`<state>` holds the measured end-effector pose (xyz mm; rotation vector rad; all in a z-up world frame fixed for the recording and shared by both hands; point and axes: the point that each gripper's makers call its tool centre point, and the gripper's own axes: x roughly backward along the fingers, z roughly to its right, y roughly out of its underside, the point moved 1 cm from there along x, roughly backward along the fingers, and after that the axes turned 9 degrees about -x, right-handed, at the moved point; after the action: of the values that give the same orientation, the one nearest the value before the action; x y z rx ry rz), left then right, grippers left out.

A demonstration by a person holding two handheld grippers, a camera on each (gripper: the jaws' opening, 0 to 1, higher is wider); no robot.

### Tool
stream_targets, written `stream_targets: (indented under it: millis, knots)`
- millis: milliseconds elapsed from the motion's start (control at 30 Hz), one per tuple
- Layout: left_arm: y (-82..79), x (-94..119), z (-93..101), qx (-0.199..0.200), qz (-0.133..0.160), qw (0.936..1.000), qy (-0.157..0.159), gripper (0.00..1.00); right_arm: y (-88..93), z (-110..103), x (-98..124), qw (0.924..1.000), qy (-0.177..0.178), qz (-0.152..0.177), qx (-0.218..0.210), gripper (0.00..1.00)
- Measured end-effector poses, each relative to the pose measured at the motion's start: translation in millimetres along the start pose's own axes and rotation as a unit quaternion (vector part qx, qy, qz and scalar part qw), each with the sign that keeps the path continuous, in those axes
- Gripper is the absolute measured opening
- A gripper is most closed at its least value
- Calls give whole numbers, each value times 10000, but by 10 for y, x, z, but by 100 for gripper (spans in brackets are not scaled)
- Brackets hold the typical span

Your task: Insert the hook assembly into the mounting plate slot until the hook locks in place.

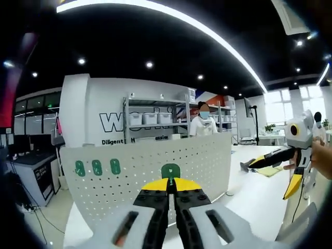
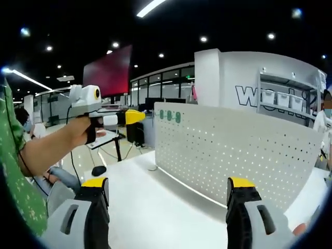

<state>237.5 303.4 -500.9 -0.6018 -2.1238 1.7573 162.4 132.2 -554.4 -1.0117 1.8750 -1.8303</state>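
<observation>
White perforated metal: one pegboard panel (image 1: 155, 166) is standing upright on one white table (image 1: 259, 202), spanning the middle of the left gripper view. Three green hooks (image 1: 97, 167) are sitting in a row at its upper left; a fourth green hook (image 1: 170, 171) is showing at centre, just above the left gripper (image 1: 171, 193). Its yellow-tipped jaws are pressed together at the base of that hook, seemingly pinching it, though the contact itself is hidden. Behind the panel, one person (image 1: 203, 124) is standing by the shelving (image 1: 155, 116). At the right edge, the right gripper (image 1: 280, 155) is hovering, held in a hand (image 1: 319, 158).

In the right gripper view, a sleeve (image 2: 15, 171) and forearm are filling the left edge, gripping the left gripper (image 2: 132, 117) at upper left, its tip just left of the pegboard panel (image 2: 228, 155). Three green hooks (image 2: 169, 115) are lining the panel's top left corner; the fourth is not visible here. The right gripper (image 2: 168, 194) is standing with jaws spread wide, holding nothing, over the table (image 2: 150, 207).
</observation>
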Motion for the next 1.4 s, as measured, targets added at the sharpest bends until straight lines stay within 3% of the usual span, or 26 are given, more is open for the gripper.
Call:
stream_targets:
  millis: [267, 1000, 1400]
  knots:
    - [-22, -124, -154, -59, 33, 9999, -127, 2, 26, 50, -35, 10000, 39, -33, -52, 97]
    - [13, -308, -356, -70, 2, 9994, -354, 2, -8, 138, -95, 9999, 95, -43, -62, 96]
    - [80, -472, -493, -5, -87, 9977, -671, 2, 30, 211, -102, 9998, 150, -104, -106, 96]
